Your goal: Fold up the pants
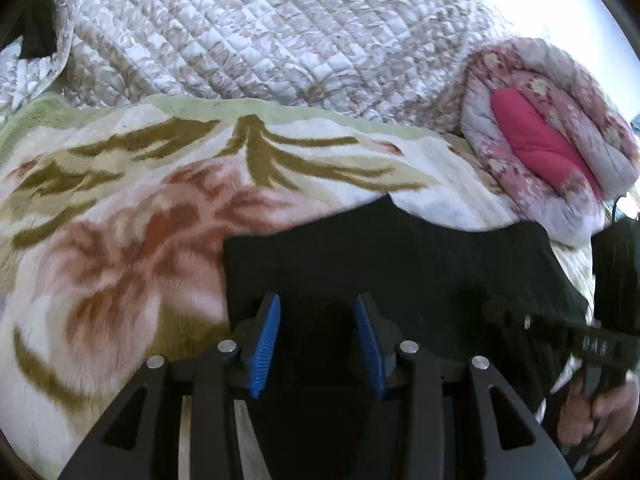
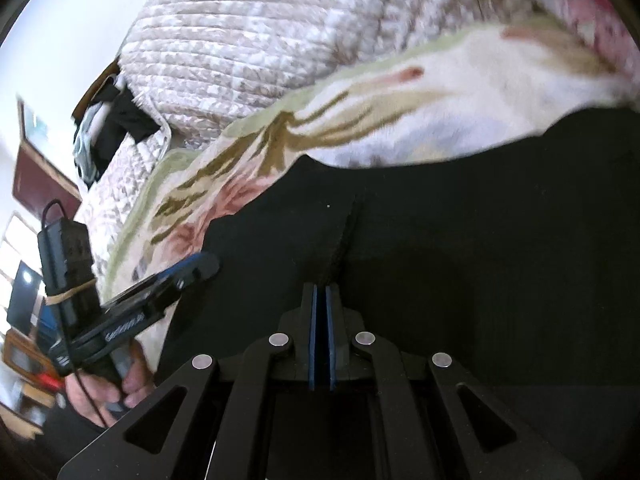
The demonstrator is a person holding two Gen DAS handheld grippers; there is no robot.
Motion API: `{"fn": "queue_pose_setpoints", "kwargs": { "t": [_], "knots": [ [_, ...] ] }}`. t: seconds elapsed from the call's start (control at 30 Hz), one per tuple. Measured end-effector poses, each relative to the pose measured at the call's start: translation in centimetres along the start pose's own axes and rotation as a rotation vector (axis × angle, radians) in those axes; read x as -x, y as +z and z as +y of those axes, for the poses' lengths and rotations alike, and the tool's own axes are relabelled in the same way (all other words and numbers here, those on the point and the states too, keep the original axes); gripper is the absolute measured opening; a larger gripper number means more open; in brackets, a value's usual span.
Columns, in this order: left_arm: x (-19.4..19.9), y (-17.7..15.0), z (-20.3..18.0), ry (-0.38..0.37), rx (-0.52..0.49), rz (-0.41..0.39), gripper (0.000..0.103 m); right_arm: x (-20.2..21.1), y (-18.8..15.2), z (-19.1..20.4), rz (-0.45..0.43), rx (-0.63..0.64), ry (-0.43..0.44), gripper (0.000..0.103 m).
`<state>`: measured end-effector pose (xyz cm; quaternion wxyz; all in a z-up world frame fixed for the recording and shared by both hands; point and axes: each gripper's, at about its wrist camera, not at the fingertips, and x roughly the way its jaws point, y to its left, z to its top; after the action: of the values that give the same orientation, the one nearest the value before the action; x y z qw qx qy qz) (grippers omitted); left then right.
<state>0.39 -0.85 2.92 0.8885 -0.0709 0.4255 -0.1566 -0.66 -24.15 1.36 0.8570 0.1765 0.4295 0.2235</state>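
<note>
Left wrist view: the left gripper [image 1: 316,312] points down over the black pants [image 1: 400,256], its two blue ribbed pads [image 1: 266,344] standing well apart with only dark cloth seen beyond the gap; neither pad presses on the fabric, so nothing is gripped. The pants lie on a plush blanket [image 1: 120,208] printed with pink flowers and olive leaves, their far edge running across the middle of the picture and their left edge dropping just left of the gripper. Beyond the blanket, on the far side, spreads a quilted bedspread [image 1: 260,32] in white and beige. At the far right sits a rolled floral quilt [image 1: 560,128] with a magenta lining. At the near right edge a hand [image 1: 596,408] grasps the handle of the other tool, which is blurred.

Right wrist view: the right gripper [image 2: 322,292] has its blue pads brought together, with only a hairline between them; whether a fold of the pants is pinched there cannot be told, since the tips sit against black cloth. A seam in the pants runs away from the fingertips toward the far edge. At the near left the left gripper appears from the side, held by a hand [image 2: 116,392], with a black box [image 2: 66,264] strapped to it by a rubber band and a cable trailing from it.
</note>
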Motion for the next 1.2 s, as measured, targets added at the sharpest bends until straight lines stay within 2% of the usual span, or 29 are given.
{"fn": "queue_pose_setpoints", "kwargs": {
  "t": [0.17, 0.23, 0.33, 0.4, 0.5, 0.73, 0.87, 0.97, 1.07, 1.13, 1.2],
  "knots": [
    [2.5, -3.5, -1.4, -0.021, -0.014, 0.009, 0.042, 2.2, -2.0, 1.9, -0.046, 0.113, -0.016, 0.003],
    [3.2, -4.6, -1.9, -0.015, -0.019, 0.008, 0.042, 2.0, -3.1, 2.3, -0.024, 0.138, -0.025, 0.003],
    [3.8, -5.8, -2.4, -0.005, -0.022, 0.007, 0.042, 0.4, -4.5, 2.5, 0.065, 0.177, -0.065, 0.003],
    [3.9, -6.4, -2.5, 0.006, -0.014, 0.01, 0.042, 0.5, -4.7, 2.3, 0.055, 0.181, -0.062, 0.003],
    [4.2, -7.2, -3.2, 0.05, -0.06, 0.003, 0.042, 0.7, -4.6, 1.9, 0.06, 0.163, -0.061, 0.003],
    [4.3, -7.7, -3.6, 0.08, -0.082, -0.026, 0.042, 1.2, -5.4, 2.6, 0.033, 0.216, -0.1, 0.004],
    [5.3, -7.3, -3.4, 0.069, -0.064, -0.054, 0.042, 2.5, -5.7, 3.3, -0.028, 0.248, -0.107, 0.006],
    [5.6, -7.2, -3.1, 0.077, -0.05, -0.066, 0.042, 1.8, -6.1, 3.1, 0.007, 0.242, -0.109, 0.007],
    [4.6, -7.5, -2.9, 0.085, -0.048, -0.018, 0.042, 1.6, -6.1, 2.7, 0.015, 0.229, -0.095, 0.007],
    [4.7, -7.6, -3.3, 0.094, -0.07, -0.028, 0.042, 2.0, -5.9, 2.5, 0.002, 0.211, -0.091, 0.007],
    [4.9, -7.5, -3.5, 0.07, -0.063, -0.03, 0.042, 2.6, -5.9, 2.4, -0.023, 0.203, -0.09, 0.007]
  ]
}}
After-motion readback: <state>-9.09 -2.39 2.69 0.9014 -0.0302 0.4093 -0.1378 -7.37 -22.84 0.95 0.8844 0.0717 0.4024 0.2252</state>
